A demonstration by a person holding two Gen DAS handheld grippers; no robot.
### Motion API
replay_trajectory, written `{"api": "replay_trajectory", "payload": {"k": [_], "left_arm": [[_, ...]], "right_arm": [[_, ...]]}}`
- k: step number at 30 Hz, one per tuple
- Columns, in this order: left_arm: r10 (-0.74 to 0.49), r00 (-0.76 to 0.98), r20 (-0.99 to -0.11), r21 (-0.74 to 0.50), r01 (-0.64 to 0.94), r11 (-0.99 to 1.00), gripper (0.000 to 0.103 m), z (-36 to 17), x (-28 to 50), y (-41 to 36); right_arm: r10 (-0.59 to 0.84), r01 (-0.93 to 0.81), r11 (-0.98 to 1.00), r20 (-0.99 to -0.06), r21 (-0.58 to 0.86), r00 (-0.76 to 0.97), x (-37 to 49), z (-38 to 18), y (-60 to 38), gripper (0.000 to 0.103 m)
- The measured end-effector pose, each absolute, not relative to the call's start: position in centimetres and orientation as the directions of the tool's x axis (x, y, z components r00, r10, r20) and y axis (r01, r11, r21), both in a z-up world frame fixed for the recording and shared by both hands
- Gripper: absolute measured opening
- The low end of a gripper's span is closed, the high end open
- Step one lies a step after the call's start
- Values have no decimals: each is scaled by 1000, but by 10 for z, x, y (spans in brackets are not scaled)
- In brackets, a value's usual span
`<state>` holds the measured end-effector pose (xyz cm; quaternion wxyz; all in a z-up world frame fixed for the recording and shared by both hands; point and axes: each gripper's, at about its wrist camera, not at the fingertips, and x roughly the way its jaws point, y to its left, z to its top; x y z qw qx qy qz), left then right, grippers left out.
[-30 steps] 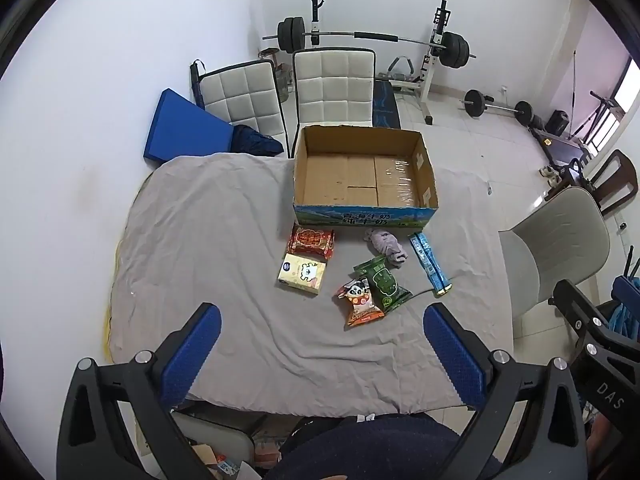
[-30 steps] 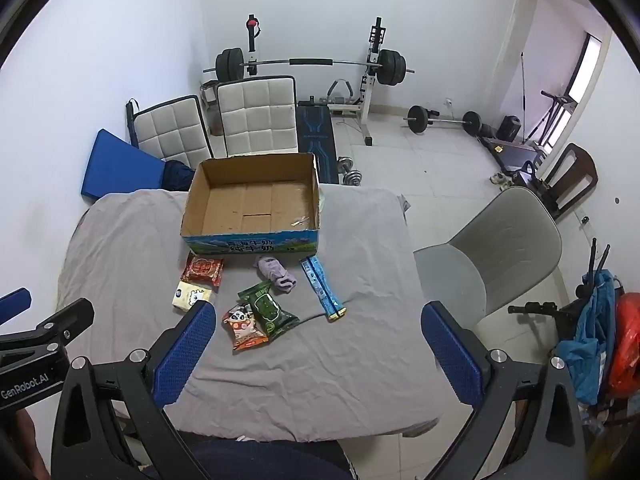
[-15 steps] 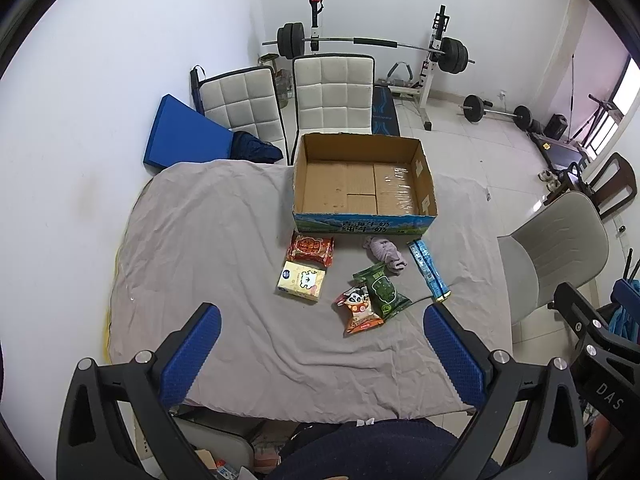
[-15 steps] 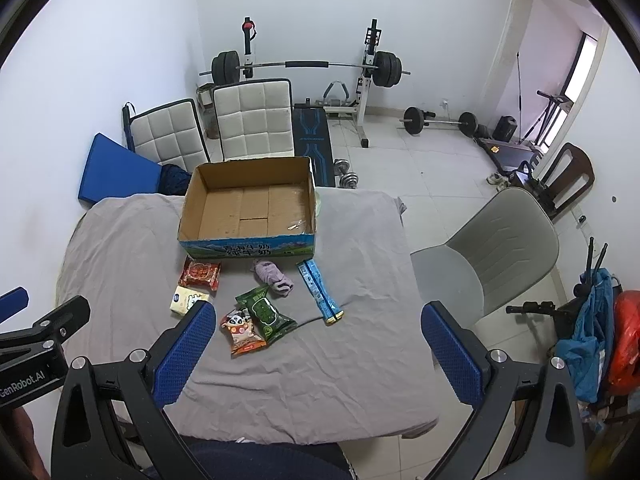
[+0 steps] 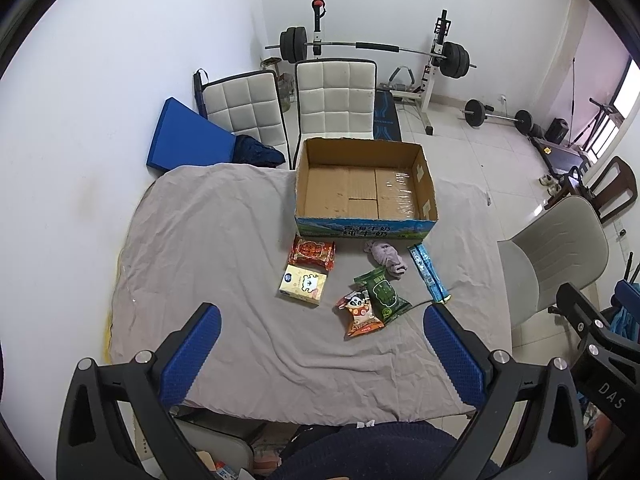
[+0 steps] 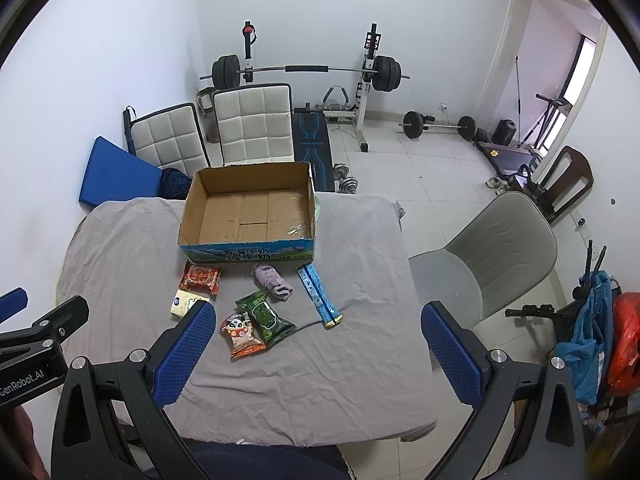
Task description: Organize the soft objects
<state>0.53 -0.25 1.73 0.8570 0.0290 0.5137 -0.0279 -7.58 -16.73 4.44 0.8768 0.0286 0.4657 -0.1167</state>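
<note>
An open empty cardboard box point(image 5: 364, 188) point(image 6: 248, 212) stands on the grey-clothed table point(image 5: 208, 240) point(image 6: 360, 248). In front of it lie a red packet point(image 5: 313, 253) point(image 6: 200, 277), a yellow packet point(image 5: 303, 283) point(image 6: 182, 303), a rolled lilac cloth point(image 5: 386, 258) point(image 6: 272, 278), a green packet point(image 5: 382, 294) point(image 6: 265, 315), an orange panda packet point(image 5: 360, 314) point(image 6: 242, 334) and a long blue packet point(image 5: 428, 272) point(image 6: 318, 294). My left gripper point(image 5: 320, 354) and right gripper point(image 6: 316, 354) are both open and empty, held high over the table's near edge.
Two white padded chairs point(image 5: 336, 100) and a blue mat point(image 5: 188, 140) stand behind the table. A grey chair point(image 6: 492, 248) is at the table's right side. A barbell rack point(image 6: 308, 70) and weights are at the back wall.
Both grippers have drawn slightly back and up; the table items sit a little lower and smaller in view. Nothing on the table has moved.
</note>
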Motion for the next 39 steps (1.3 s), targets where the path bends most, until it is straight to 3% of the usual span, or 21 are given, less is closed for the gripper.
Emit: {"api": "replay_trajectory", "payload": {"k": [39], "left_arm": [[-6, 481, -877, 28, 63, 998, 103, 24, 0, -1]], "right_arm": [[-144, 210, 977, -812, -27, 565, -82, 59, -175, 103]]}}
